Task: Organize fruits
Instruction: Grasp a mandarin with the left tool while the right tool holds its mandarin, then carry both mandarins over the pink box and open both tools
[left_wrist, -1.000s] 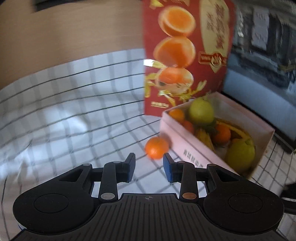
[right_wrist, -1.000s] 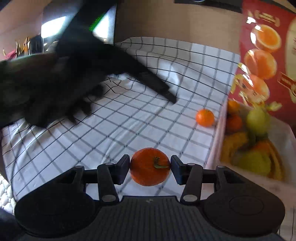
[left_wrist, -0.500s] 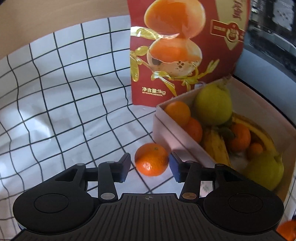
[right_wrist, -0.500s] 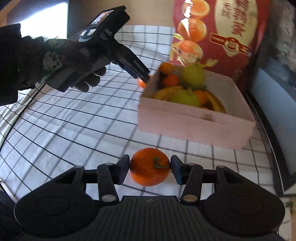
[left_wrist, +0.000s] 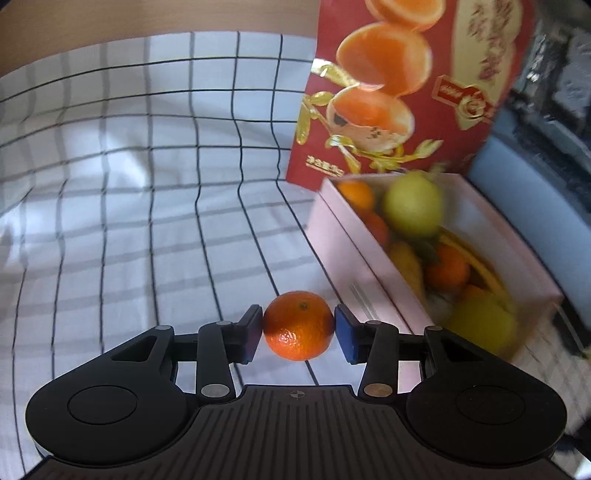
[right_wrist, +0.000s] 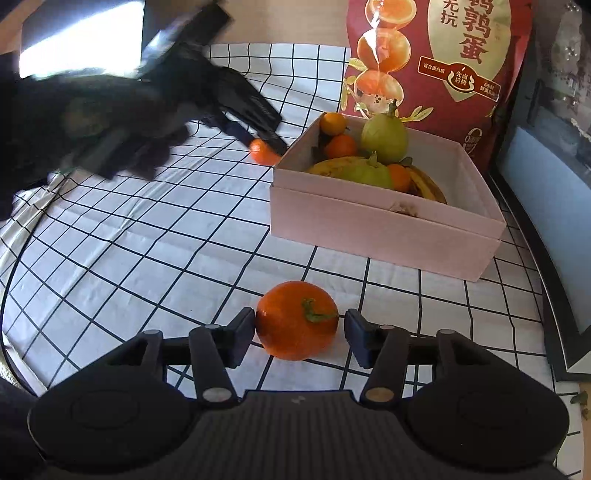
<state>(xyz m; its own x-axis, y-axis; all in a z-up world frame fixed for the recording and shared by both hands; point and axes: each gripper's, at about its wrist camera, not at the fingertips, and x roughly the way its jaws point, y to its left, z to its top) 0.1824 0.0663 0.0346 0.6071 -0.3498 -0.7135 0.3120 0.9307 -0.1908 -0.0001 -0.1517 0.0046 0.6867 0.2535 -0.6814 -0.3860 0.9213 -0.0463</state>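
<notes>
Mandarin (left_wrist: 298, 325) pinched between closing left gripper (left_wrist: 298, 334) pads, beside pink box (left_wrist: 373, 273). Second mandarin (right_wrist: 297, 319) on checked cloth (right_wrist: 147, 236) inside opening right gripper (right_wrist: 299, 334), right pad clear. Red bag (right_wrist: 436, 55) behind box.

I count two loose mandarins on the checked cloth (right_wrist: 147, 236): one mandarin (left_wrist: 298, 325) between the pads of my left hand-held gripper (left_wrist: 298, 334), another mandarin (right_wrist: 297, 319) between the fingers of my right hand-held gripper (right_wrist: 299, 334). One pink box (right_wrist: 369, 225) holds three small oranges (right_wrist: 340, 146), two green pears (right_wrist: 384, 137) and bananas (right_wrist: 424, 184) whose number I cannot tell. One red bag (right_wrist: 443, 66) stands behind the box. Two hand-held grippers in all.
</notes>
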